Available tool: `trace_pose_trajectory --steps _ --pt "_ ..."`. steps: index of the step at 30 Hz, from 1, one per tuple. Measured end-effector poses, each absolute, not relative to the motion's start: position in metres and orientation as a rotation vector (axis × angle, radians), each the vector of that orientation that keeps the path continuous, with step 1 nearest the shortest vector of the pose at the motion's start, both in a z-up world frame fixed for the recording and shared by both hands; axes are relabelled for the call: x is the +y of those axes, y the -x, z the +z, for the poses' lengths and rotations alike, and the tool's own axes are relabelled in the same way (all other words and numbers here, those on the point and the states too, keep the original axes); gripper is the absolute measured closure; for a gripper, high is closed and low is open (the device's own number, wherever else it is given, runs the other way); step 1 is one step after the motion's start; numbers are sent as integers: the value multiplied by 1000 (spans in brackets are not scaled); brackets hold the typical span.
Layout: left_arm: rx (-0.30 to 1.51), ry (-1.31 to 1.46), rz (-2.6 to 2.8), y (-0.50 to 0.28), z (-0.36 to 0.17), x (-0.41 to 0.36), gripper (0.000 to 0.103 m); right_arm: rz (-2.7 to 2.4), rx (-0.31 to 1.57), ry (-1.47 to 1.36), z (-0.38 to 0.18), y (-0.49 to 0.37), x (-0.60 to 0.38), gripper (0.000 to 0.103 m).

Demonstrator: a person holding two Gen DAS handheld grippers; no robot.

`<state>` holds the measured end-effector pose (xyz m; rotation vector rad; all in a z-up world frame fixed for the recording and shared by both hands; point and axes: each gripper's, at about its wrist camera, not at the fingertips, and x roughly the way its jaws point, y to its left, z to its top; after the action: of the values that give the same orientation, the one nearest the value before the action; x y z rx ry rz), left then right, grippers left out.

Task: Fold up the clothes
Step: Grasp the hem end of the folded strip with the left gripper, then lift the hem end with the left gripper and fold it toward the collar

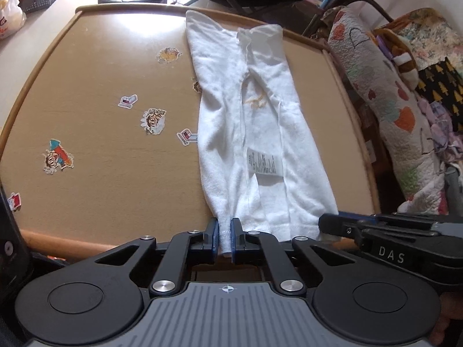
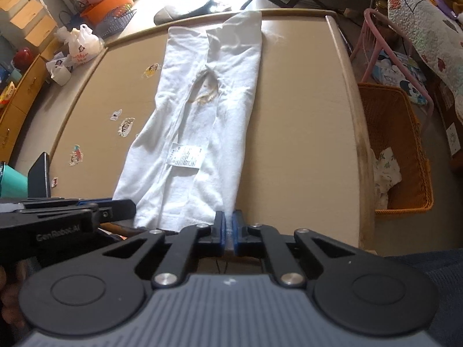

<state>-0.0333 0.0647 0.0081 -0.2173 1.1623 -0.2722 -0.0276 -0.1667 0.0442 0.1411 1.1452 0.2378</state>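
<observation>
Evidently you had each gripper, left gripper and right gripper, clamped on a near hem corner of the white garment, lying lengthwise on the bench, sides folded inward. Carrying the hem toward the collar looked next, both corners kept level.
</observation>
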Motion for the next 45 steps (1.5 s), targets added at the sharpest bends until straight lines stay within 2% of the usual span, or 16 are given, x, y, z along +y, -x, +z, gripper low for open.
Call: trace_pose_trajectory --steps 27,37,45 --pt "1051 259 -375 104 87 79 95 333 1026 -81 113 82 -163 98" --pt "1000 278 -347 64 111 85 95 300 950 -63 133 30 -164 98" --pt "1029 298 -321 7 105 78 95 281 990 -53 120 -24 -168 98"
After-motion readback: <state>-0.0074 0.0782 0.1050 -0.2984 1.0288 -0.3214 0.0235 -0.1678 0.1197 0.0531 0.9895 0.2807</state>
